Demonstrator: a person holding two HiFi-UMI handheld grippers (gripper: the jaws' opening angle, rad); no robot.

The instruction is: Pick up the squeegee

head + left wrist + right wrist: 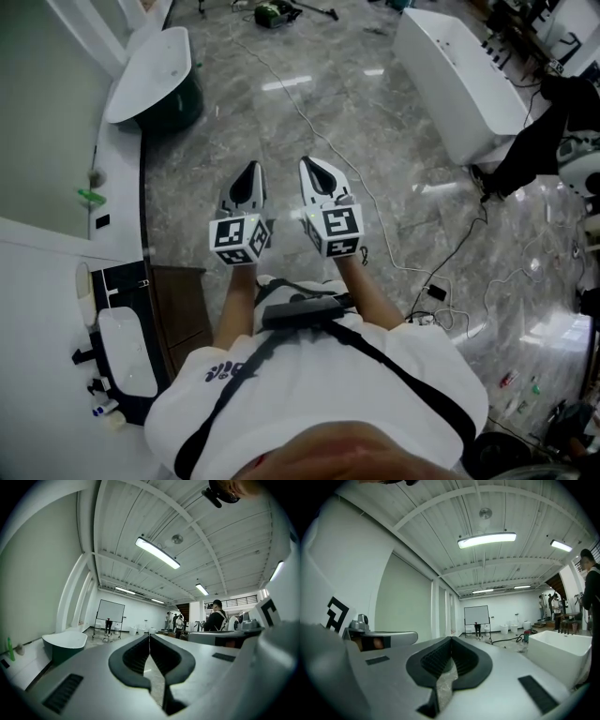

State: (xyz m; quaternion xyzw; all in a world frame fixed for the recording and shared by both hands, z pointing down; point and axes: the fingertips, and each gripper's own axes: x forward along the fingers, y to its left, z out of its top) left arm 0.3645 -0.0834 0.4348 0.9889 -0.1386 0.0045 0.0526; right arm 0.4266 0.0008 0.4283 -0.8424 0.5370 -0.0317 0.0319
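I cannot make out a squeegee for certain in any view. A small green object lies on the white ledge at the left, and it also shows at the left edge as the green object. My left gripper and right gripper are held side by side, level, over the grey marble floor, well to the right of that ledge. The left gripper is shut, its dark pads meeting with nothing between them. The right gripper is shut too and holds nothing.
A dark green tub with a white rim stands by the left wall. A white bathtub is at the far right. Cables trail over the floor. A whiteboard and people are far off. A basin sits lower left.
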